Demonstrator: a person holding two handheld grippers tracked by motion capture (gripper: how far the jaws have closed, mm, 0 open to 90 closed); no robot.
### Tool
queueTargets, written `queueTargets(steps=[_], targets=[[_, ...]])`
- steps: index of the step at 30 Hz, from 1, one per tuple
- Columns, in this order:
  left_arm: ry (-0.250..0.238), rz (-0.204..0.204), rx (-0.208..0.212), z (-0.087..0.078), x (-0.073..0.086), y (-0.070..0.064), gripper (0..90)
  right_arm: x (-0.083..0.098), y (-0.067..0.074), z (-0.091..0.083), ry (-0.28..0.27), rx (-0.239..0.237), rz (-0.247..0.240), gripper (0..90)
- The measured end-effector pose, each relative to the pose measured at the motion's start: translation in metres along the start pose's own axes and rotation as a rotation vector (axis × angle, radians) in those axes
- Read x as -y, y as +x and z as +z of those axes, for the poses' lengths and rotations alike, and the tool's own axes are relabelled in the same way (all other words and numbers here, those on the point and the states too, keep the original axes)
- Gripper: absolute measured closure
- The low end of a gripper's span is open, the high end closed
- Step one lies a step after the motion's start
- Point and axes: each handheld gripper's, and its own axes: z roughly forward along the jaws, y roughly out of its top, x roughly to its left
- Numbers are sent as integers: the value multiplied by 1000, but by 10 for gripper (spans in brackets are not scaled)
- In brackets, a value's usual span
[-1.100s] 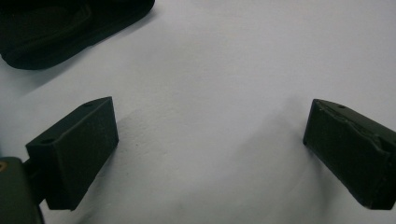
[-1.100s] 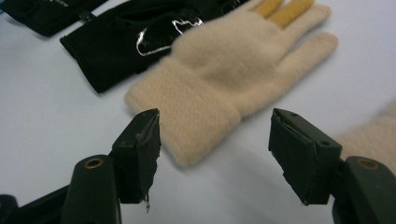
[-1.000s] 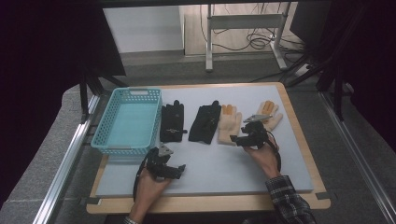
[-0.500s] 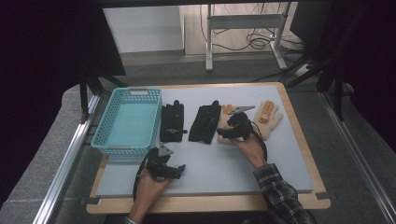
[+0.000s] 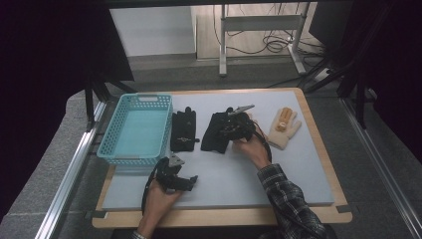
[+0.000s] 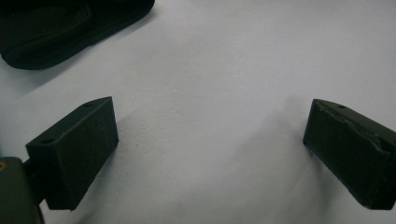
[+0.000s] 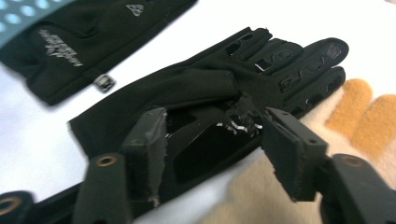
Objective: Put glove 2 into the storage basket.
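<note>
Two black gloves lie side by side on the white mat, one [image 5: 183, 130] beside the basket and one [image 5: 214, 133] to its right. A beige glove with orange fingers [image 5: 284, 127] lies further right. Another beige glove [image 7: 359, 102] lies against the right black glove [image 7: 187, 88]. My right gripper [image 5: 231, 129] hovers over that black glove's right edge. Its jaws [image 7: 215, 126] have just been closing, stand apart, and straddle a bunched fold of the black fabric without pressing it. My left gripper [image 5: 175, 180] rests near the front with its jaws [image 6: 210, 121] wide open over bare mat.
A teal plastic basket [image 5: 137, 127] stands at the mat's left side, and it holds nothing. The mat sits on a wooden board [image 5: 224, 219]. Bare mat stretches across the front and right. A metal rail [image 5: 69, 169] runs along the table's left edge.
My right gripper has moved left, from beside the beige gloves onto the right black glove. The left gripper has stayed where it was.
</note>
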Motion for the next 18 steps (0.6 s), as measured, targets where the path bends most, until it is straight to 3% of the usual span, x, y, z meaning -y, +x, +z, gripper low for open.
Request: queueTargets(steps=[6, 10, 12, 14, 18], targets=[[-1, -2, 1, 0, 0, 0, 34, -7, 2, 23, 45, 40, -3, 324], [-1, -1, 1, 0, 0, 0, 34, -7, 4, 40, 117, 65, -28, 337], [-1, -1, 1, 0, 0, 0, 34, -7, 1, 41, 117, 43, 20, 373], [-2, -1, 1, 0, 0, 0, 34, -5, 0, 40, 109, 50, 26, 443], [-1, -1, 1, 0, 0, 0, 34, -3, 3, 39, 109, 22, 49, 666]])
